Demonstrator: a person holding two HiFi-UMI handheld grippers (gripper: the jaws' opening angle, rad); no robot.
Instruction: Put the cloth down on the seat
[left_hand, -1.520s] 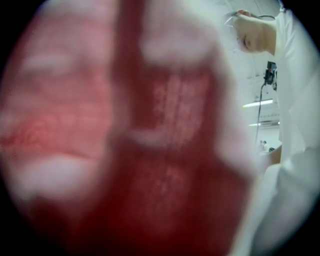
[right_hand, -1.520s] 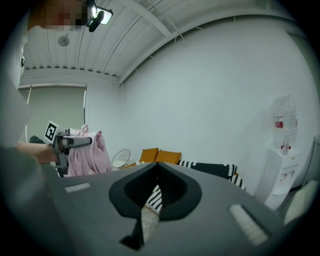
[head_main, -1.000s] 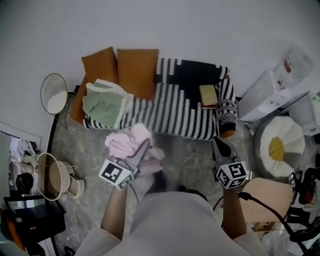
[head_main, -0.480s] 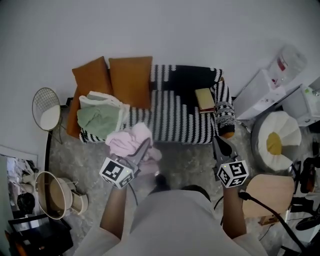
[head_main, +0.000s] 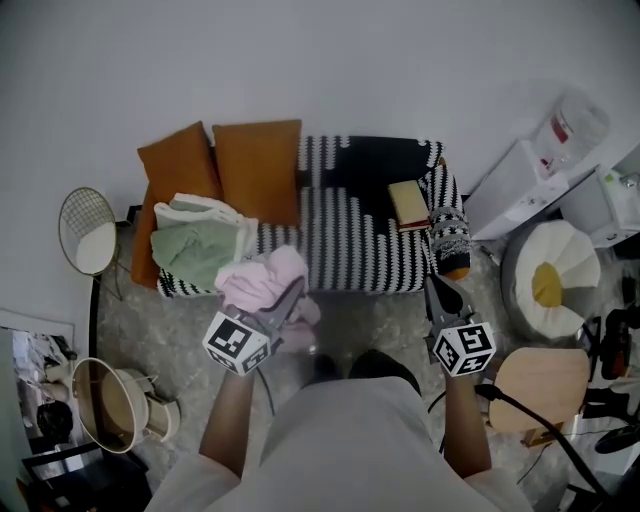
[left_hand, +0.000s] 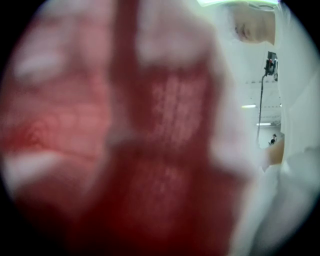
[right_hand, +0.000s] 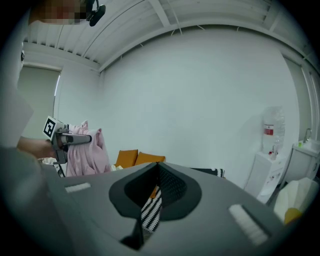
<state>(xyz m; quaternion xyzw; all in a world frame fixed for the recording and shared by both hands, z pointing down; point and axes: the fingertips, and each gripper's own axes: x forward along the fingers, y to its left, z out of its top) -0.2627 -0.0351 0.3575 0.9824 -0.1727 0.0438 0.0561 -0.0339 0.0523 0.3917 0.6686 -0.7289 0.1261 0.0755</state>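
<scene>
In the head view a pink cloth (head_main: 262, 280) hangs bunched in my left gripper (head_main: 292, 293), which is shut on it just in front of the sofa's seat (head_main: 350, 240). The seat has a black-and-white striped cover. The left gripper view is filled by the blurred pink cloth (left_hand: 150, 150), which hides the jaws. My right gripper (head_main: 440, 292) hovers before the sofa's right end, shut and holding nothing. In the right gripper view its jaws (right_hand: 157, 167) meet at the tip, with the pink cloth (right_hand: 85, 152) at the left.
Two orange cushions (head_main: 255, 170) lean on the sofa's left back. Folded green and white cloths (head_main: 195, 250) lie on the left of the seat, a small tan book (head_main: 408, 203) on the right. A basket (head_main: 110, 400), a wire side table (head_main: 85, 232), a white pouf (head_main: 555, 280) and a wooden stool (head_main: 535, 385) stand around.
The sofa has drifted up and left in the head view. Both grippers keep their places in it, the pink cloth still in the left one.
</scene>
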